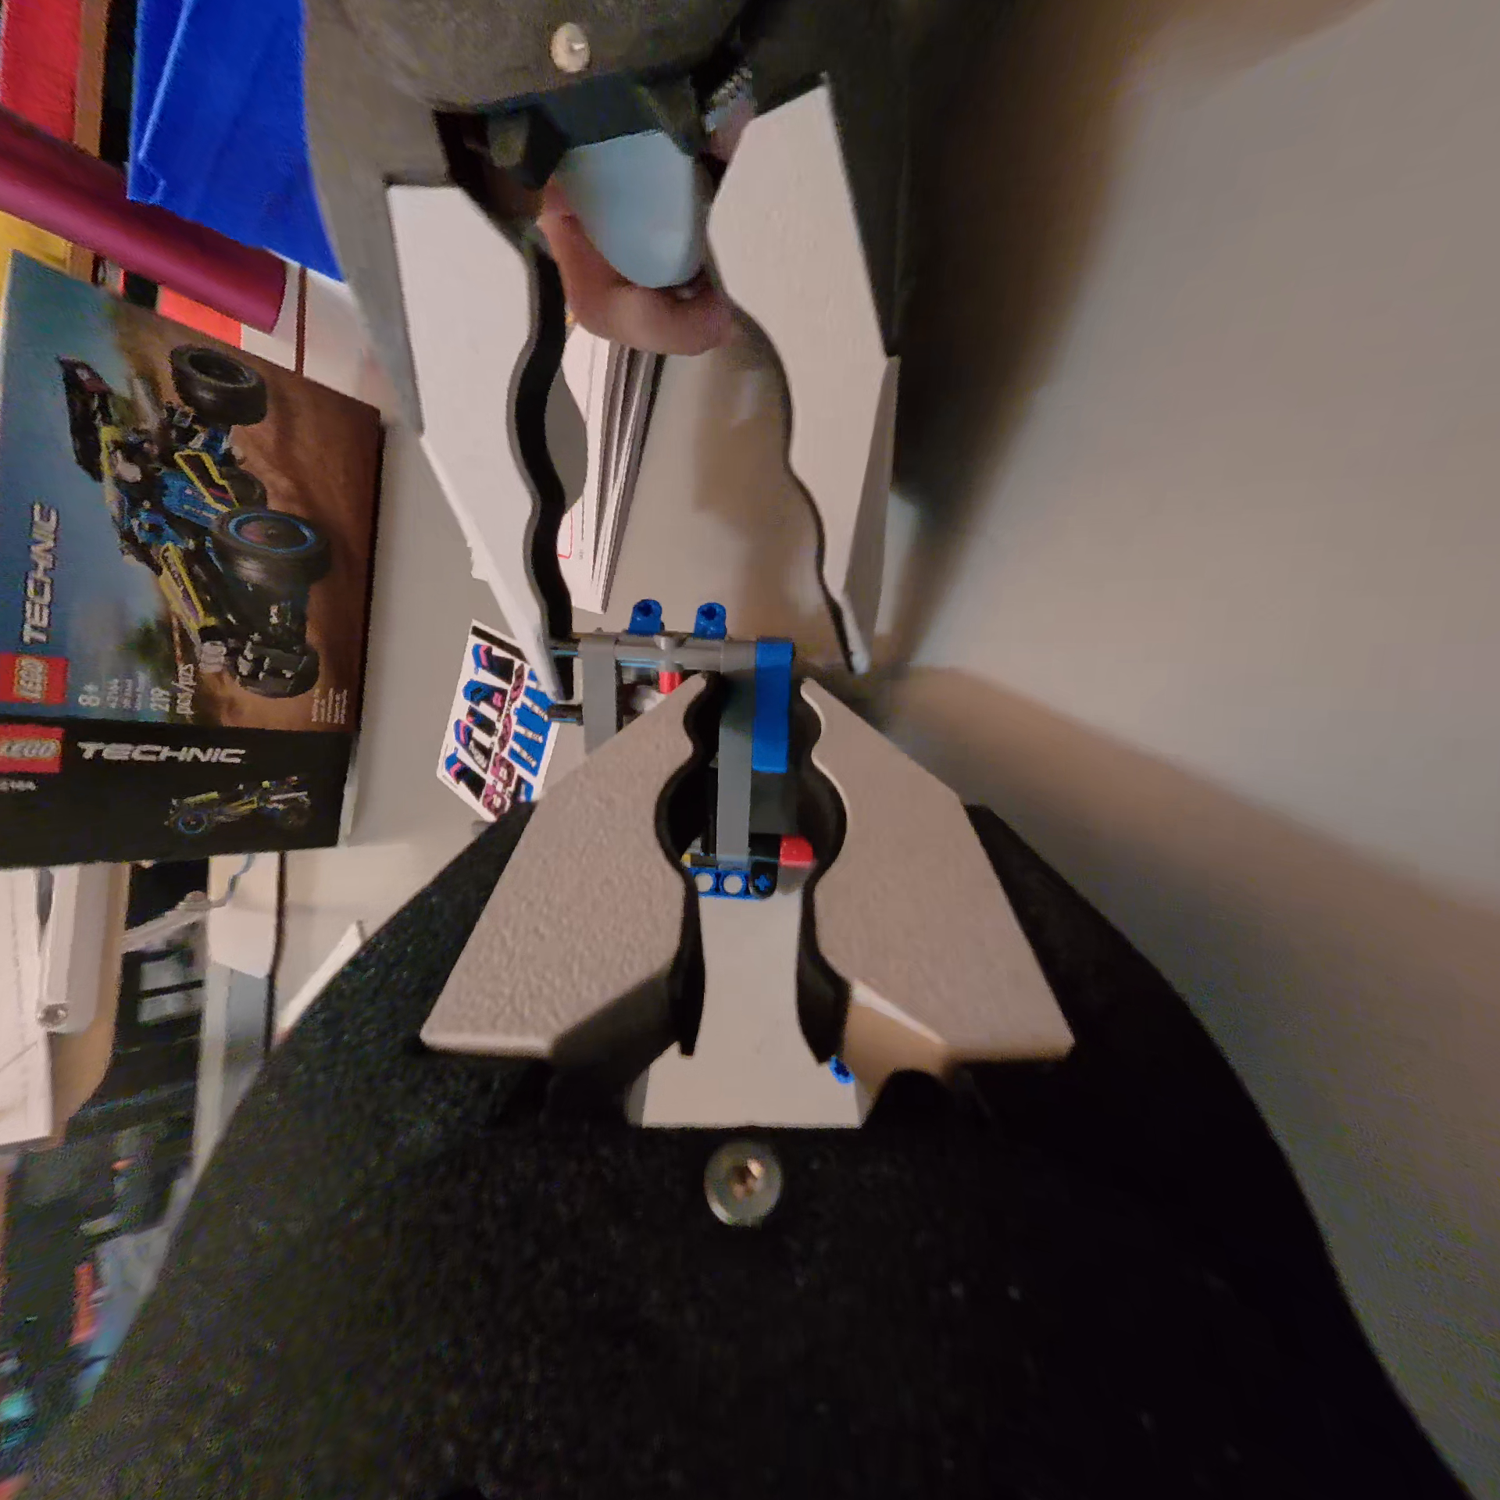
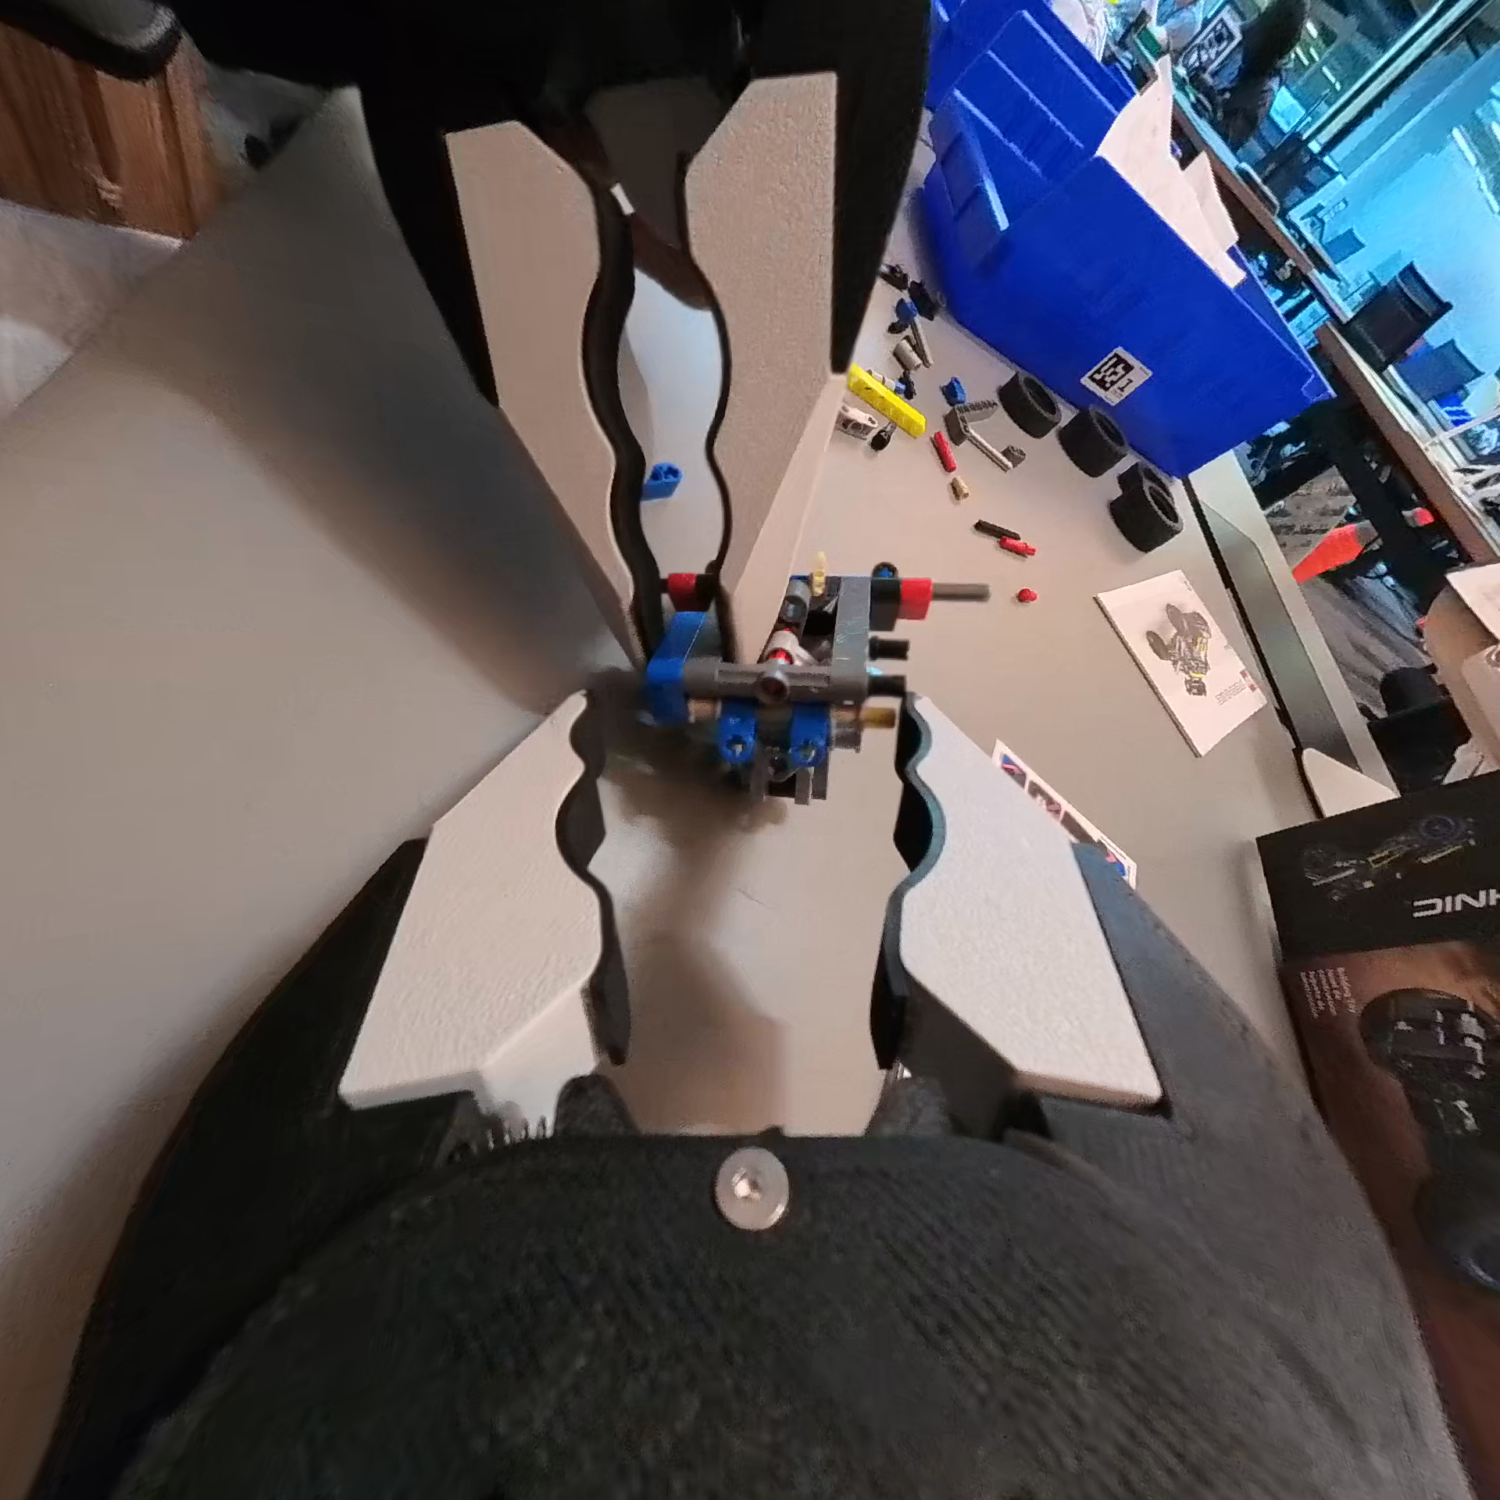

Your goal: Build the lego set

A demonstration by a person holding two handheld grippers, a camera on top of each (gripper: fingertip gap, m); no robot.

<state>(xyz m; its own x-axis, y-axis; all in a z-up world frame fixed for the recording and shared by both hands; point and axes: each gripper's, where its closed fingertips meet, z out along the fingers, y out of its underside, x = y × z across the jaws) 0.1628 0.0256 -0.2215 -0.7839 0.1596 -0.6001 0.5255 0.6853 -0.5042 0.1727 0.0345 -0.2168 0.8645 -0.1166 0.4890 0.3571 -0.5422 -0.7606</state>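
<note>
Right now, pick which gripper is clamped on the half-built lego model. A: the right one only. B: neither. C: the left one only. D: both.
C. The left gripper has its fingers closed on the lego model, while the right gripper is spread wide around the model's near end without pinching it.

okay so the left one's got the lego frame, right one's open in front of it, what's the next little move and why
Probably ease the right hand-held gripper forward and close it on the free side of the lego frame. Its jaws stand wide open just short of the frame, while the left hand-held gripper is clamped on the blue end alone. A second hold would likely steady the frame before adding loose parts from the table.
</note>
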